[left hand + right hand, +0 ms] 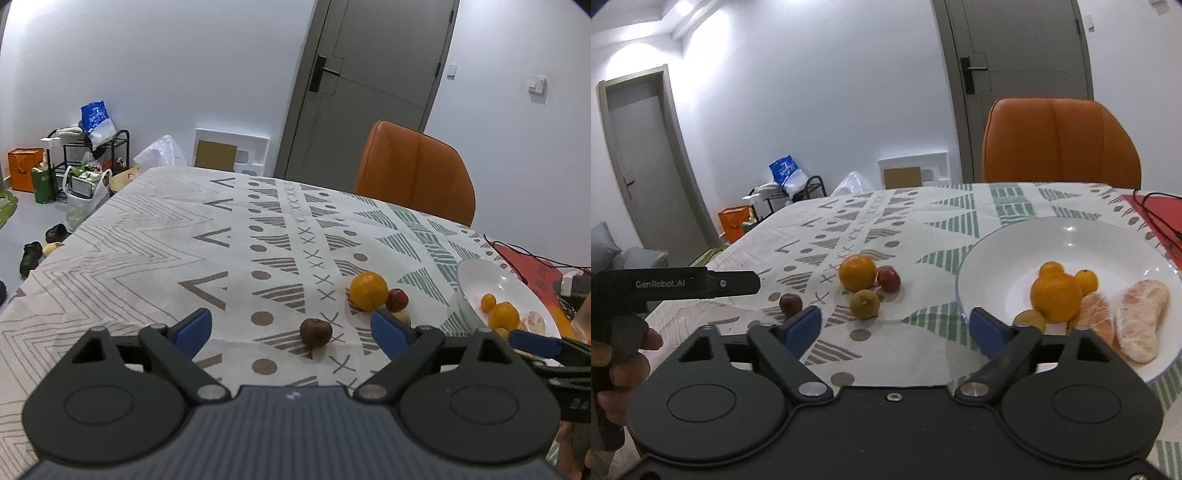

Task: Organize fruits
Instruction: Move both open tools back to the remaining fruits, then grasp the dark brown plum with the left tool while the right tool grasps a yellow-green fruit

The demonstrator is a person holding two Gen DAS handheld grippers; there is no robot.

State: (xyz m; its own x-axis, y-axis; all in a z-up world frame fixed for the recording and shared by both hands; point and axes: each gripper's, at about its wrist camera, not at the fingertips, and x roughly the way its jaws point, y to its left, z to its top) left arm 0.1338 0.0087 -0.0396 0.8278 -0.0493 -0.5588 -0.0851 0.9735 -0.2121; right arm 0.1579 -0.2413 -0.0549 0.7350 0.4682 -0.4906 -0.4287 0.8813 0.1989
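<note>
On the patterned tablecloth lie a dark brown fruit (pixel 316 332) (pixel 791 304), a big orange (pixel 368 290) (pixel 857 272), a small red fruit (pixel 397 300) (pixel 889 279) and an olive-yellow fruit (pixel 864 303). A white plate (pixel 997 266) (pixel 476 277) holds an orange (pixel 1055 295), small yellow-orange fruits and peeled pomelo segments (pixel 1141 319). My left gripper (pixel 291 332) is open, with the brown fruit just ahead between its blue fingers. My right gripper (pixel 897 326) is open near the plate's left rim, holding nothing.
An orange chair (pixel 1060 144) stands behind the table's far edge. A red mat with black cables (pixel 1148 214) lies at the right. The left gripper's body and a hand (pixel 624 354) appear at the left in the right wrist view. Bags and a rack (pixel 88 166) clutter the floor.
</note>
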